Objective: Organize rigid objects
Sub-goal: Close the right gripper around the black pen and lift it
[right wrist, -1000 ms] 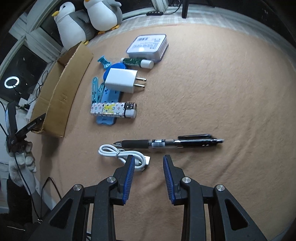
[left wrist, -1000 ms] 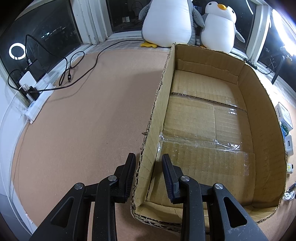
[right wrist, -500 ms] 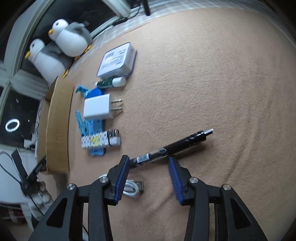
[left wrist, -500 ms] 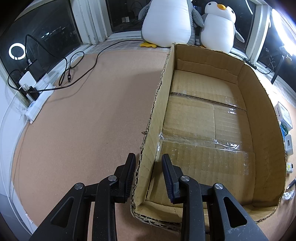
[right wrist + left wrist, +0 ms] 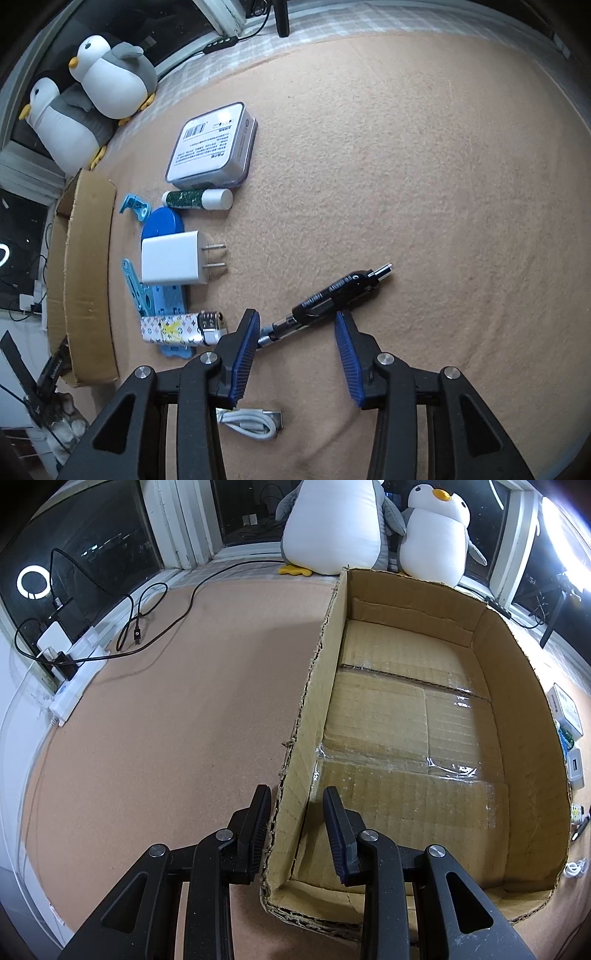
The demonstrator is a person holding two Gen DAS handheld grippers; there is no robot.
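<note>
Left wrist view: the left tool [image 5: 293, 819] is straddling the near left wall of the cardboard box [image 5: 513, 686], one finger outside and one inside. By the frame alone a gap is showing on the inner side, yet the jaws are standing at their narrowest, so the tool is clenching that wall. The box is sitting open and bare on the tan bench [image 5: 166, 720]. Two plush penguins [image 5: 336, 520] are leaning by the window beyond it, and a black cable [image 5: 162, 590] is trailing toward a white power strip [image 5: 75, 686] at the left.

Right wrist view: the right tool [image 5: 295, 336] is hanging released over a black pen [image 5: 332, 295], which is lying diagonally on the bench with its tip end passing behind the left blue finger [image 5: 243, 354]; the pads are not pressing it. A coiled white cable [image 5: 251, 424] is lying below the fingers. Further left, a patterned lighter [image 5: 181, 328], a white charger [image 5: 173, 262], blue plastic pieces [image 5: 162, 225], a green-and-white tube [image 5: 197, 199] and a flat white tin [image 5: 212, 144] are lining up beside the box.
</note>
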